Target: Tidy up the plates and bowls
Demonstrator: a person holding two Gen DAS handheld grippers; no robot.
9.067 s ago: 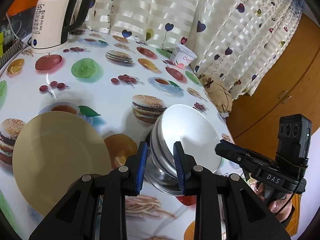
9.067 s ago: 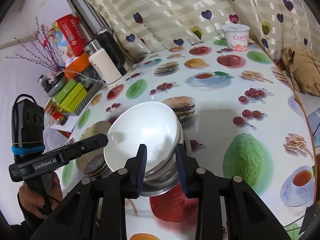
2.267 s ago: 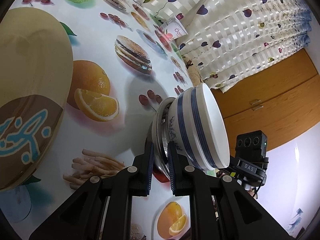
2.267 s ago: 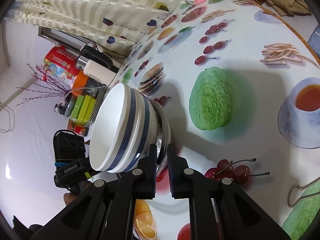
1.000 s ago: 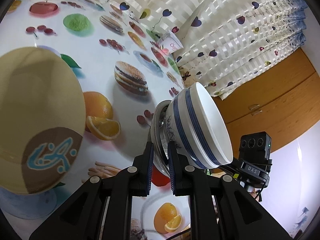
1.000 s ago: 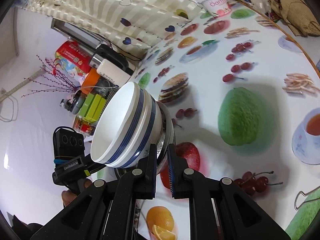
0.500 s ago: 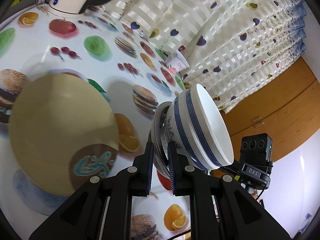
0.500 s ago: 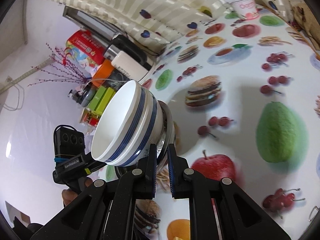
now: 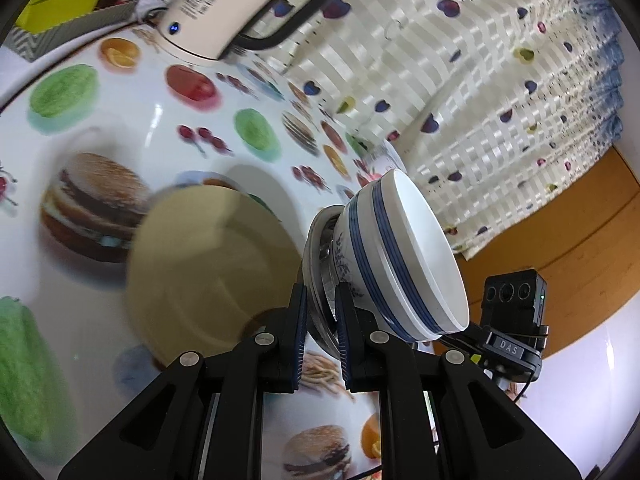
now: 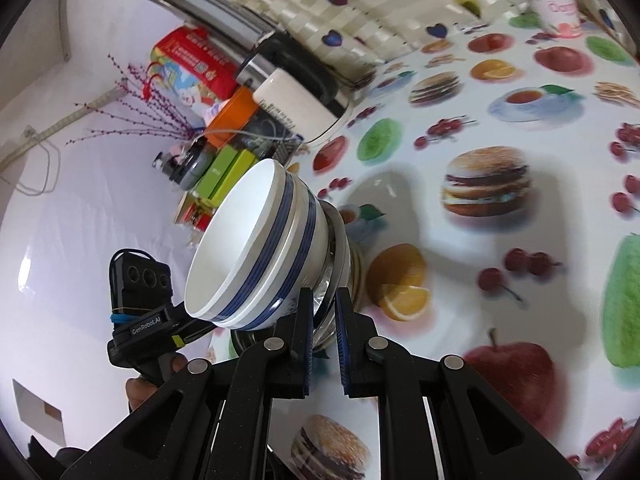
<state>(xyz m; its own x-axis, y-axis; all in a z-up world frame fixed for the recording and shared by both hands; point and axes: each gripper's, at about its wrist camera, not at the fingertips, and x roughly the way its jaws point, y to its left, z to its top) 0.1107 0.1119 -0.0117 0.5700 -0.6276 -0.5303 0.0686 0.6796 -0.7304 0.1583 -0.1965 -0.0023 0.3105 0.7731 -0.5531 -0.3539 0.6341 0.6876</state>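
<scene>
Left claw (image 9: 322, 330): still clamped on the metal bowl's (image 9: 316, 280) rim.
Right claw (image 10: 322, 330): likewise clamped on that rim.
Striped bowls (image 9: 400, 256): nested in it, tilted, held above the tabletop (image 9: 132, 112).
Tan plate (image 9: 208, 272): now frame centre, nearer the stack.
Kettle (image 9: 224, 12): upper left, larger than before.

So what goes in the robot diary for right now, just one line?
left gripper: shut on steel bowl rim | right gripper: shut on same rim | load: white blue-striped ceramic bowls nested in shiny steel bowl | below: round tan plate
</scene>
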